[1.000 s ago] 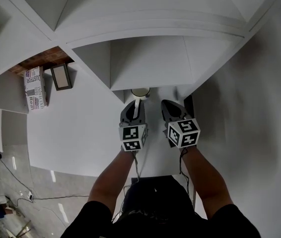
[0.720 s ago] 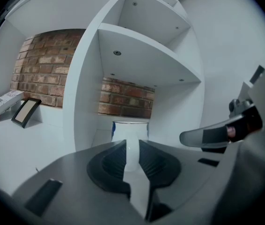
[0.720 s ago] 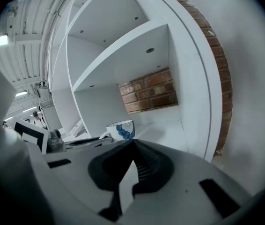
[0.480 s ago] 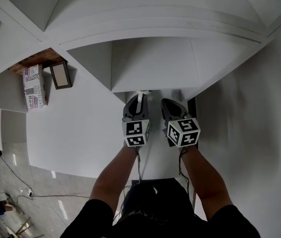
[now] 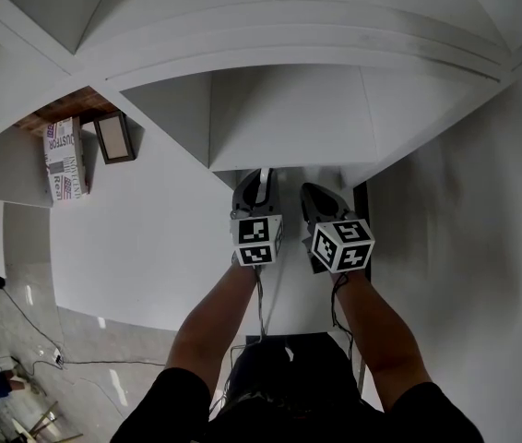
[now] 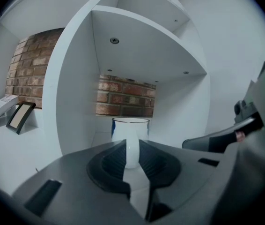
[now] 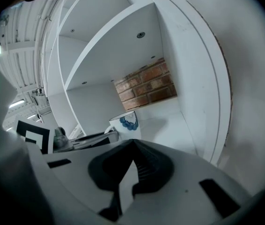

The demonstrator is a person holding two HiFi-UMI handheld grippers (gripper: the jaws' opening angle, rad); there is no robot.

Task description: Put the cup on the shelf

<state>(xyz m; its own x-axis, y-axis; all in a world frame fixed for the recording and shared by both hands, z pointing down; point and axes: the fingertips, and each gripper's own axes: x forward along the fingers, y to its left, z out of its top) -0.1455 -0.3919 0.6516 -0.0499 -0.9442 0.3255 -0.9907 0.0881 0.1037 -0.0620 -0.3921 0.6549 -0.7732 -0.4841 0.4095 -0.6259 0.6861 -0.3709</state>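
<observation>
The cup (image 6: 130,135) at the left gripper (image 6: 131,154) tips is white, with a thin dark rim line and a blue motif on the side towards the right gripper (image 7: 131,146). Both grippers are grey with black ribbed pads (image 6: 108,165). Each carries a cube (image 5: 256,241) of black-and-white square markers. The shelf (image 6: 76,78) is white and its back wall (image 6: 125,97) is red-brown brick. Far to the left gripper's left, a white box (image 5: 63,160) bears purple and red print beside a dark-framed picture (image 5: 113,138).

1. A white shelf unit (image 5: 284,123) is seen at 12 o'clock, split into open boxes.
2. A red brick wall (image 6: 125,97) is seen behind it.
3. A shiny pale floor (image 5: 86,335) is seen at 8 o'clock, with a thin cable (image 5: 104,365) laid on it.
4. A printed box (image 5: 63,160) and a dark picture frame (image 5: 113,138) are kept at 10 o'clock.
</observation>
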